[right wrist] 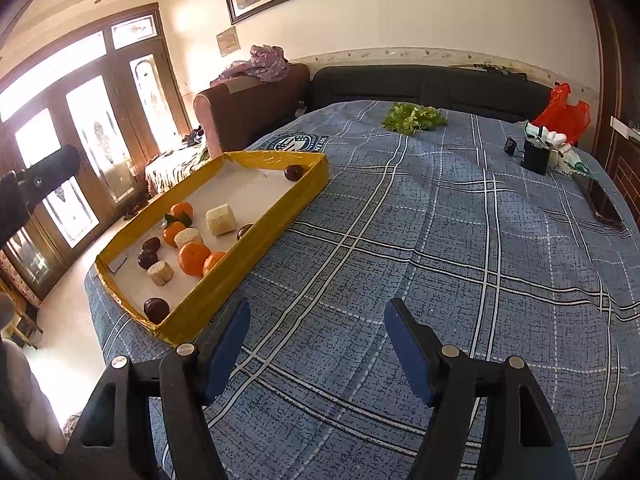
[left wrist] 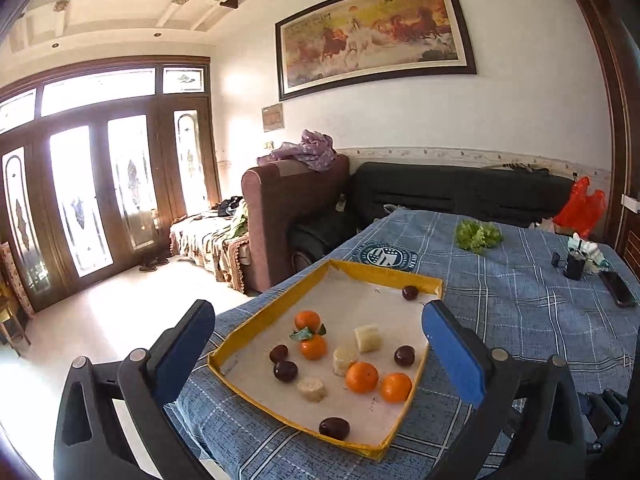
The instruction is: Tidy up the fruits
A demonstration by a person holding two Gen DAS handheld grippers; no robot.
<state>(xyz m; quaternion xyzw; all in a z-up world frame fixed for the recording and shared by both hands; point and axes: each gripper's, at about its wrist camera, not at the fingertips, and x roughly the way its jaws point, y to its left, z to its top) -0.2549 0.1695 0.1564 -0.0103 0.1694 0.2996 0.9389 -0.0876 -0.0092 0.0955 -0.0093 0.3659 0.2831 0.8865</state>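
A shallow yellow-rimmed tray (left wrist: 256, 320) with a white floor lies on the blue plaid tablecloth; it also shows in the right wrist view (right wrist: 308, 184). In it lie several oranges (left wrist: 361, 377) (right wrist: 193, 259), several dark plums (left wrist: 285, 370) (right wrist: 156, 308) and three pale banana chunks (left wrist: 367, 337) (right wrist: 219, 219). One plum (left wrist: 410, 292) sits alone at the far corner. My left gripper (left wrist: 318, 354) is open and empty, held above the tray's near end. My right gripper (right wrist: 318, 346) is open and empty over bare cloth to the right of the tray.
A bunch of green lettuce (right wrist: 414, 118) lies at the table's far side. A black box (right wrist: 535, 156), a dark phone (right wrist: 602, 202) and a red plastic bag (right wrist: 564, 114) sit at the far right. Sofas stand beyond the table. The table edge drops off left of the tray.
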